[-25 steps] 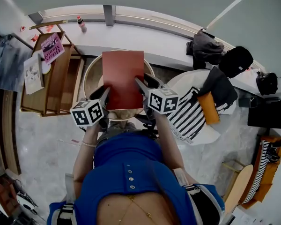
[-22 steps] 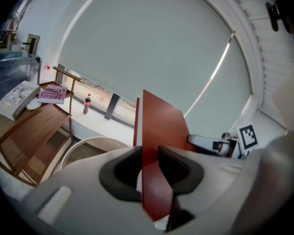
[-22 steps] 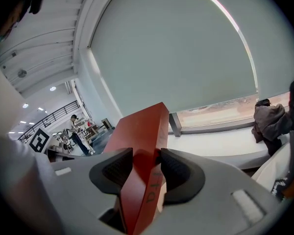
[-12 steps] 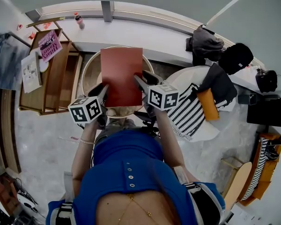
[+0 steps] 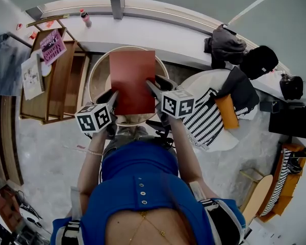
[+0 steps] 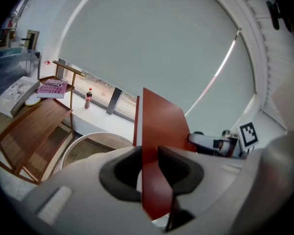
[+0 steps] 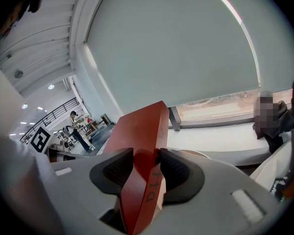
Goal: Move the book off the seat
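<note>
Clearly we hold the flat red hardcover book raised over the round pale wooden seat, and it looks lifted clear of it. Our left tongs pinch the book's near left edge, and our right tongs pinch its spine side. The lift seems done. What remains is carrying it out from above the seat and setting it down, perhaps on the white desk beyond the seat.

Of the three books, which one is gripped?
The plain red book, clamped by the left hand-held gripper and right hand-held gripper; the pink book and white book lie on the wooden shelf.
</note>
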The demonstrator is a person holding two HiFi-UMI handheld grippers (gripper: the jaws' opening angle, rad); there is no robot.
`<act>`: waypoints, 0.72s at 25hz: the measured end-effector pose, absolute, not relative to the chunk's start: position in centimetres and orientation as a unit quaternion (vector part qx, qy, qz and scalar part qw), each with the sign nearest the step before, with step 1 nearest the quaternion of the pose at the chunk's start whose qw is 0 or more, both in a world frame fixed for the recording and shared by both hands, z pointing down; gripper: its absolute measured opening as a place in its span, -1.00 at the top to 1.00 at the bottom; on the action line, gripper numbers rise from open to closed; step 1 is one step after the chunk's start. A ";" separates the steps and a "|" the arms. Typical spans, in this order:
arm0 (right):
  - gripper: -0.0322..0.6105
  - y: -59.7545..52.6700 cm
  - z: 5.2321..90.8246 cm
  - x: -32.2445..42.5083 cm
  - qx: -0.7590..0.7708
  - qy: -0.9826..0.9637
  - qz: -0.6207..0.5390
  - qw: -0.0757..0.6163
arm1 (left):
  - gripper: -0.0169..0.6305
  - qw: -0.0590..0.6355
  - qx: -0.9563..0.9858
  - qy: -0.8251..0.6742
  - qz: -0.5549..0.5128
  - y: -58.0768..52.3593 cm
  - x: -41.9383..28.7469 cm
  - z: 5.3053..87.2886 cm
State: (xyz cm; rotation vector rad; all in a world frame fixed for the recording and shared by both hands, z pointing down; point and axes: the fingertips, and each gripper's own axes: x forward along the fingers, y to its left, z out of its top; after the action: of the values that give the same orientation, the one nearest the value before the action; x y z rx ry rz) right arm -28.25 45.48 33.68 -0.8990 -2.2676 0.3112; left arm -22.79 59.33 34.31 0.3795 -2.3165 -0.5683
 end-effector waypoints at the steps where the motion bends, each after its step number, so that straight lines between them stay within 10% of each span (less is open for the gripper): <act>1: 0.34 45.5 34.0 -28.4 -0.344 -0.867 0.120 0.339 | 0.64 0.359 0.147 -0.895 -0.220 59.4 -22.9 34.6; 18: 0.35 46.6 44.9 -30.2 -0.325 -0.837 0.118 0.424 | 0.64 0.425 0.125 -0.867 -0.226 60.3 -24.7 45.2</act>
State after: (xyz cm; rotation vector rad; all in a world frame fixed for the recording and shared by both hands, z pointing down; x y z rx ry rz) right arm -30.24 46.63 44.92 -0.8138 -2.0928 0.2962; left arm -24.72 60.34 45.17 0.3136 -2.1688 -0.5658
